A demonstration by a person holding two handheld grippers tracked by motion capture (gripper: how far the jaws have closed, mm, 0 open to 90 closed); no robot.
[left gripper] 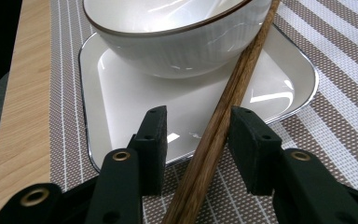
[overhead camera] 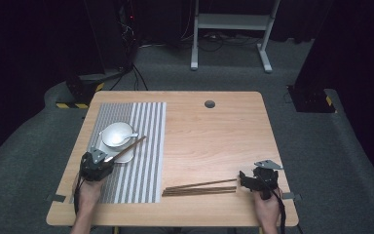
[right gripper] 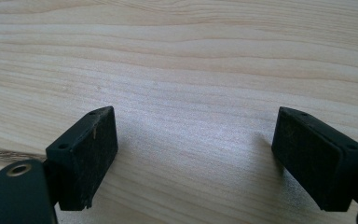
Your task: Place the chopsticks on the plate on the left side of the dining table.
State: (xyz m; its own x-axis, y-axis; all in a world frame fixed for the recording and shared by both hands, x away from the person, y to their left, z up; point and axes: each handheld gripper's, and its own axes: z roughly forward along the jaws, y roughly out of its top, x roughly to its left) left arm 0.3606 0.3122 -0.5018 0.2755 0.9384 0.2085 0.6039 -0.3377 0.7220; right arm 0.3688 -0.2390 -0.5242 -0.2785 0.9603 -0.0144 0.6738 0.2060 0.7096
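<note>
A white bowl with a spoon in it stands on a white square plate, on a striped placemat. One brown chopstick leans on the bowl's rim and slants down between the jaws of my left gripper. The jaws stand apart, with a gap beside the stick. Several more chopsticks lie on the wood near the front edge. Just to their right, my right gripper is open over bare wood.
The wooden table has a round cable hole at its back middle. A chopstick end shows at the left edge of the right gripper view. A white desk frame stands on the floor beyond the table.
</note>
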